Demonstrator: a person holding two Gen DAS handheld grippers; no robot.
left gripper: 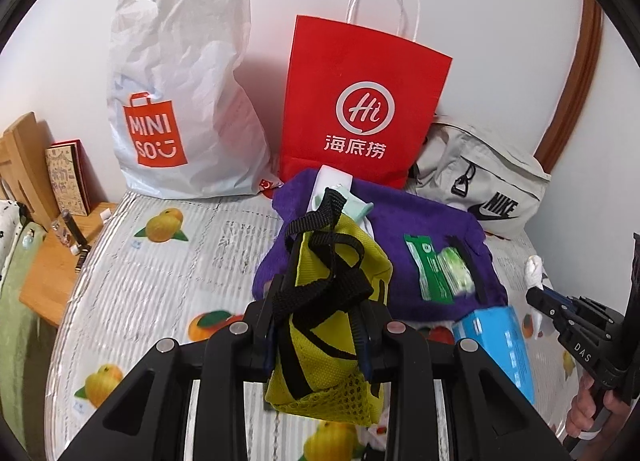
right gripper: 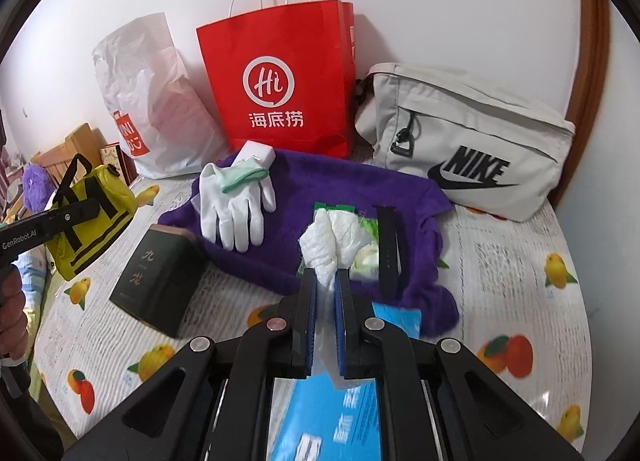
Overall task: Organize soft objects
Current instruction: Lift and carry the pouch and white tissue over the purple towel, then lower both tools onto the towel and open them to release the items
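Tissue (right gripper: 326,245), mid-frame over the purple cloth (right gripper: 344,185), is pinched in the closed right tongs (right gripper: 325,281); left tongs (left gripper: 318,325) clamp the yellow pouch (left gripper: 324,325). Lift both clear before bagging.

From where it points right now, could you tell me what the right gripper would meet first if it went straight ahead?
Probably the green packet on the purple cloth, just beyond the white tissue that the right gripper holds; depth is unclear.

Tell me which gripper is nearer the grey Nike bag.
Right. The right gripper, shut on a white tissue, hangs over the purple cloth in front of the Nike bag. The left gripper, holding the yellow pouch, is farther left.
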